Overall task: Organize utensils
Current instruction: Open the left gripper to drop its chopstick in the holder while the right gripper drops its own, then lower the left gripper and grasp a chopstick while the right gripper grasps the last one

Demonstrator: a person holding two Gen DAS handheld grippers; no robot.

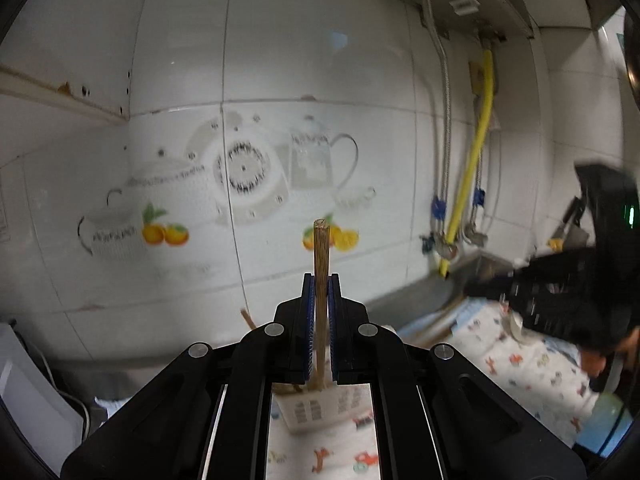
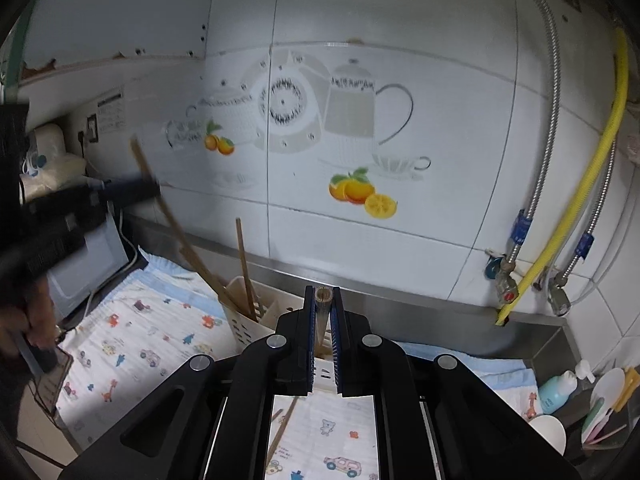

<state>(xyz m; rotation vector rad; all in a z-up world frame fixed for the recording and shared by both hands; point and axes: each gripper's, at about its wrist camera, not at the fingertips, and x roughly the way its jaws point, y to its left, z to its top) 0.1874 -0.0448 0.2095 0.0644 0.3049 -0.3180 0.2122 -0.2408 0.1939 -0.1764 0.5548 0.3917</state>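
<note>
Below, two wrist views of one moment. Left gripper (image 1: 321,312): its jaws are closed on a bamboo chopstick (image 1: 321,264), clamped partway along the shaft, so that the blunt top stands clear above the pads and the lower length runs down between the fingers and out of sight behind them. The right wrist view shows the same gripper (image 2: 132,190) at the far left, blurred, with its chopstick (image 2: 172,220) slanting down and rightward to end at or just inside the holder's (image 2: 244,320) left compartment; whether the tip touches the rim cannot be told. Right gripper (image 2: 323,320): jaws likewise closed on a second chopstick (image 2: 322,295), seen almost end-on, its long axis lying nearly along the line of view. The holder, a pale slotted box on the printed cloth (image 2: 132,340), stands directly below and just beyond the right fingertips; one more chopstick (image 2: 245,264) already leans in it, and another (image 2: 282,428) lies loose on the cloth nearer the camera.

The governing relation is vertical alignment. Each held stick must have its lower end over an open compartment and its axis near upright before release. Judged from these views, the left stick is nearer to entry but steeply tilted, so it wants righting; the right stick hangs near the holder, though its lower end is hidden by the fingers and its position over the compartments cannot be confirmed.
</note>
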